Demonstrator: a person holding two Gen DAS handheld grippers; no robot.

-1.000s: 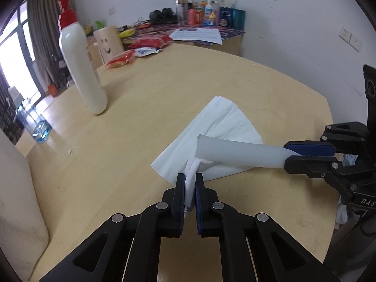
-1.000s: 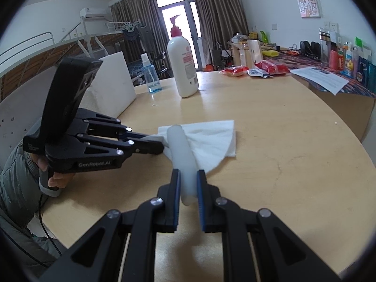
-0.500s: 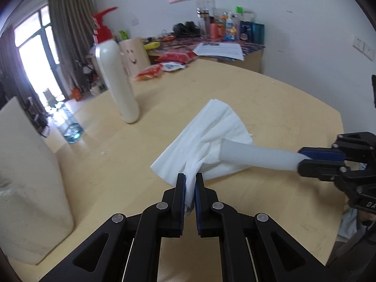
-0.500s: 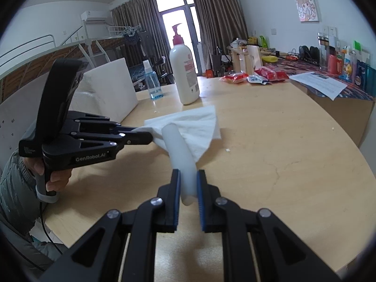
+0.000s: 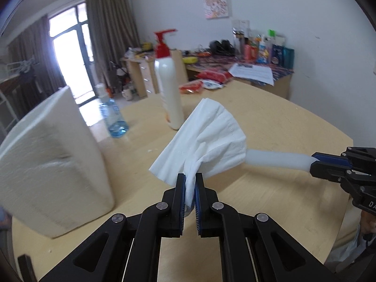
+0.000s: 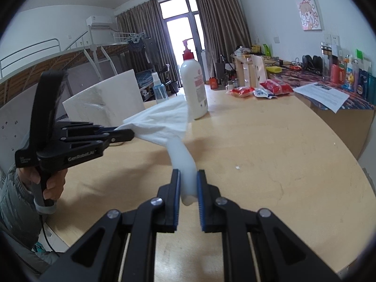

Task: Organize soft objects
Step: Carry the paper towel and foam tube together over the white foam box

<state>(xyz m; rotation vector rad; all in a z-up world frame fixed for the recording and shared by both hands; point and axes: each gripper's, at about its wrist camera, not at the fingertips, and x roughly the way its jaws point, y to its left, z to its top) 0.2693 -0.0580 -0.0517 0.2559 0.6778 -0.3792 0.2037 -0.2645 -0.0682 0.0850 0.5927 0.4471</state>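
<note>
My left gripper (image 5: 190, 189) is shut on a corner of a white tissue (image 5: 206, 138), which hangs in the air above the wooden table (image 5: 282, 127). The tissue drapes over the far end of a translucent white soft tube (image 5: 277, 158). My right gripper (image 6: 188, 183) is shut on the near end of that tube (image 6: 182, 157), held level over the table. In the right wrist view the left gripper (image 6: 128, 135) comes in from the left, pinching the tissue (image 6: 162, 123).
A white foam block (image 5: 51, 159) stands upright at the left. A white pump bottle with a red top (image 5: 169, 87) and a small blue spray bottle (image 5: 114, 119) stand behind the tissue. Red snack packets (image 6: 270, 88) and a cluttered desk (image 6: 329, 87) lie at the far side.
The left gripper rose and swung, lifting the tissue off the table; it now hangs over the tube's end. The foam block came into the left view. The right gripper barely moved.
</note>
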